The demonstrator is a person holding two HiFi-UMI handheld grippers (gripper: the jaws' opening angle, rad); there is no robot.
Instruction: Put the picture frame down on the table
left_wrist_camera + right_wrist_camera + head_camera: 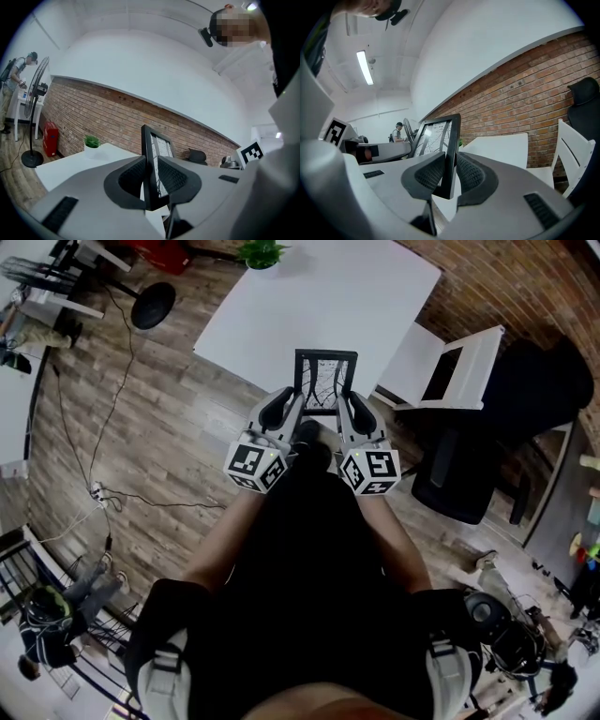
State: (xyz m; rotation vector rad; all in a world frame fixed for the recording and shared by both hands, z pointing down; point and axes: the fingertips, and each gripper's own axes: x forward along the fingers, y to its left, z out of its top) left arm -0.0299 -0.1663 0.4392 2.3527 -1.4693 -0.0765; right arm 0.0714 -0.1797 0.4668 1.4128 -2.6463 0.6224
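Note:
A black picture frame (325, 381) with a black-and-white print is held upright over the near edge of the white table (309, 306). My left gripper (293, 401) is shut on the frame's left side, my right gripper (345, 401) on its right side. In the left gripper view the frame (151, 168) stands edge-on between the dark pads (131, 177). The right gripper view has the frame (440, 150) clamped between its pads (471, 177), print facing left. The frame's lower edge is hidden behind the grippers.
A small potted plant (261, 253) stands at the table's far edge. A white chair (450, 371) and a black office chair (511, 427) are to the right of the table. A standing fan (150, 304) and cables lie on the wooden floor at left.

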